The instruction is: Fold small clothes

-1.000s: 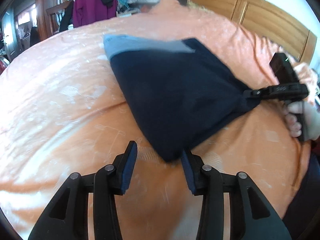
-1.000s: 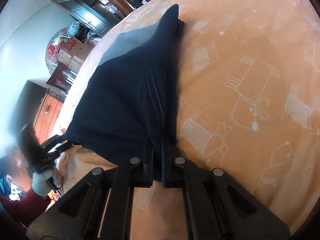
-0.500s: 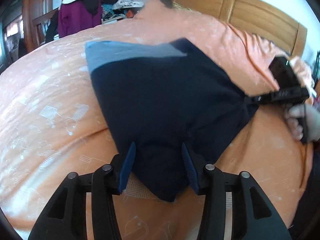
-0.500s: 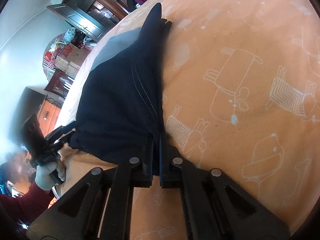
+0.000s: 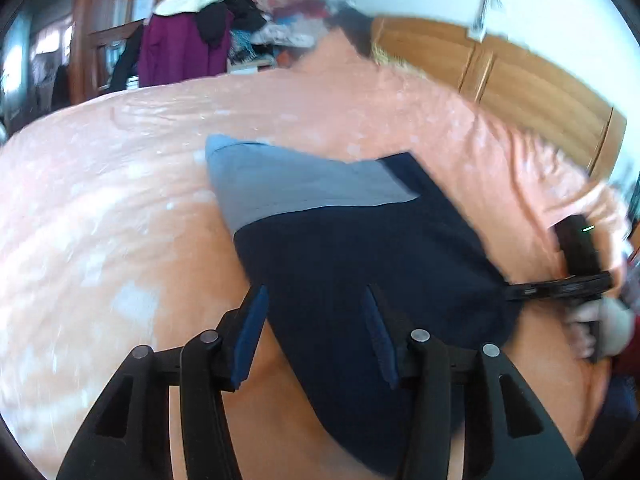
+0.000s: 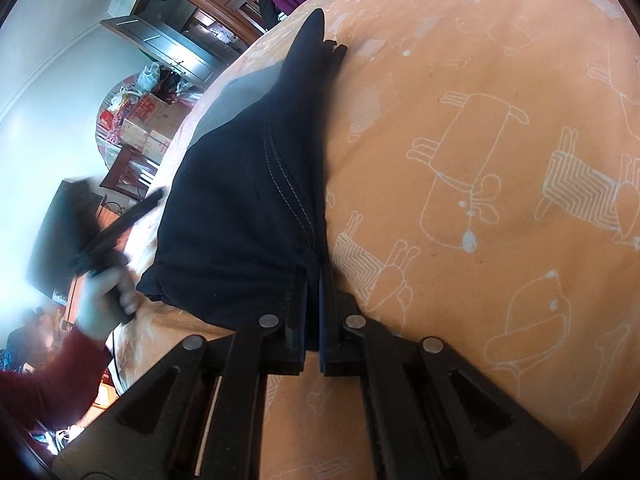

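A navy garment (image 5: 360,248) with a grey band (image 5: 288,184) lies on the orange bedspread (image 5: 120,200). My left gripper (image 5: 316,332) is open, and the garment's near corner lies between its blue-padded fingers. At the garment's right corner, my right gripper (image 5: 560,288) is pinched on the cloth. In the right wrist view, the right gripper (image 6: 314,308) is shut on the stitched edge of the garment (image 6: 240,184). The left gripper (image 6: 116,228) shows blurred at the garment's far side, held by a hand (image 6: 100,300).
The bedspread (image 6: 480,160) with white animal drawings stretches wide to the right. A wooden headboard (image 5: 520,92) stands behind the bed. Clothes hang piled on a chair (image 5: 188,48) at the back. Cardboard boxes (image 6: 144,120) sit on a round table beyond the bed.
My left gripper has moved forward until the garment's near corner lies between its open fingers. The right gripper has kept its hold on the cloth.
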Motion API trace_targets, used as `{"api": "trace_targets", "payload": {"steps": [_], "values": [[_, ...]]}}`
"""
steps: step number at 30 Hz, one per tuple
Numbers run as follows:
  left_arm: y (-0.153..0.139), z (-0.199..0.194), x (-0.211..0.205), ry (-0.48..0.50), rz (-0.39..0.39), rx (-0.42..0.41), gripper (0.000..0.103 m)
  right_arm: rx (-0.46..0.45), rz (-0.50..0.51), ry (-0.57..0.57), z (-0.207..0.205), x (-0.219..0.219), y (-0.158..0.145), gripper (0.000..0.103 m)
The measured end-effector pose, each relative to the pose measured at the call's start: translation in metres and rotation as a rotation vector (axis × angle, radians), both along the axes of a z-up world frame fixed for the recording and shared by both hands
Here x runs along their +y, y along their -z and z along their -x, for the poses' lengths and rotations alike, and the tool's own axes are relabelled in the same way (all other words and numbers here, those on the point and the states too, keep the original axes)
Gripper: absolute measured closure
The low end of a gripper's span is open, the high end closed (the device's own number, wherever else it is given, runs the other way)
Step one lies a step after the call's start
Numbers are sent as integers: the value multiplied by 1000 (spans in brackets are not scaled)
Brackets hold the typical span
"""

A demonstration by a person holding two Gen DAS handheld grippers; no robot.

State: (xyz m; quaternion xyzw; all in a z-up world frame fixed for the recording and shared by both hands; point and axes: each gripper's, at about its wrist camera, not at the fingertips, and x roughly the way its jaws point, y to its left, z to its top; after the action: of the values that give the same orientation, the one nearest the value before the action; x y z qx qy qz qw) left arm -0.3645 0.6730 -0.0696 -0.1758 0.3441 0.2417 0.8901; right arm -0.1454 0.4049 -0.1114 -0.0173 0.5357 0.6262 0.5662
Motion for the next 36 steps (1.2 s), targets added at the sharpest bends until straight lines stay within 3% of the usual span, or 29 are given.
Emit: {"api": "trace_targets", "payload": {"steps": [1,2,3,4,7,9,11,13,15,17,19,21,22,23,25,27,28,29,31,34,36], "values": [[16,-14,11,7,0,66,33,1,-1,-1,-1,-1,0,103],[34,-22,22,10,12,112,26,3,-1,-2,-1,-2,0,103],[48,-22,40,2,83,93,19,7,-2,-2,-2,-2,0,103],[49,-18,53,-7,154,54,22,9,-4,-2,-2,-3,1,103],[25,-14,62,-18,127,-4,41,30,-12,-6,-5,-4,3,103],[4,-13,69,-22,95,-57,41,32,-15,-7,-5,-3,3,103],[3,-28,90,-40,51,-17,41,26,-15,-7,-4,-5,2,103],[27,-42,106,-65,72,72,23,23,-15,-7,-3,-6,1,103],[50,-51,121,-76,128,86,20,19,-13,-7,-2,-6,0,103],[43,-49,123,-84,143,79,26,10,-8,-10,-1,-5,-2,102],[25,-46,105,-56,111,77,56,-32,11,-9,4,-3,-13,97],[-1,-37,71,-12,68,47,57,-134,36,-27,16,-2,-29,79],[-12,-25,54,26,65,9,55,-190,38,-42,23,-3,-44,64],[-19,-14,34,62,62,-20,55,-229,25,-48,27,-4,-56,63],[-24,2,-9,127,78,-48,54,-309,-15,-52,34,-5,-85,63],[-17,11,-49,191,114,-61,53,-307,-87,-42,34,3,-107,63],[-9,11,-63,230,130,-48,48,-295,-114,-52,34,13,-112,69],[2,12,-74,259,134,-15,44,-288,-123,-69,33,30,-110,85],[29,11,-82,222,122,50,46,-266,-88,-97,30,59,-93,99],[26,17,-71,213,166,11,45,-170,93,-180,21,100,-31,103],[27,21,-70,212,175,0,46,-132,81,-160,13,98,-34,103]]}}
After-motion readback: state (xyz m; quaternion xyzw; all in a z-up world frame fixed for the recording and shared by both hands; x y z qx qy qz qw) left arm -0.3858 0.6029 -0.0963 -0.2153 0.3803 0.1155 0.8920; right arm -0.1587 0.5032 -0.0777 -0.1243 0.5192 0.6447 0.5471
